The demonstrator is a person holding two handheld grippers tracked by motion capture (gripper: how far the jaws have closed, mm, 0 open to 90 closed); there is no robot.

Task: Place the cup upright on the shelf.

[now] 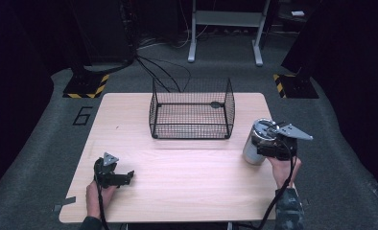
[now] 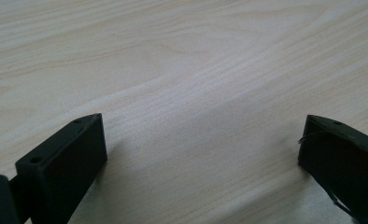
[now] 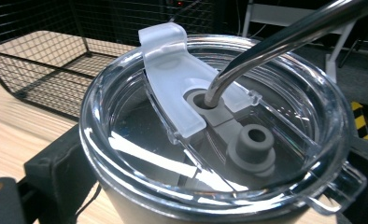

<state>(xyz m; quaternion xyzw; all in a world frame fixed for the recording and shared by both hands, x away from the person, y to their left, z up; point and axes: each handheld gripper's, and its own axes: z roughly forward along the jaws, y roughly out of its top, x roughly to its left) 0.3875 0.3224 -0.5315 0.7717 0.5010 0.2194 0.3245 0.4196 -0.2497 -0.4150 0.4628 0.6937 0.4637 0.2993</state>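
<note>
While the right gripper (image 1: 267, 143) is clamping the tumbler (image 1: 254, 148), its straw (image 3: 285, 37) is risking snagging the basket (image 1: 192, 109) ahead; left gripper (image 1: 124, 178) is resting agape

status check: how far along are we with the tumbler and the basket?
Done: the right tool has its jaws closed around the steel tumbler at the table's right edge; the clear lid and metal straw are on. In hand: the tumbler, apparently on the table. Left: the wire basket holds nothing, if that is the destination. The left tool sits open and idle.
</note>
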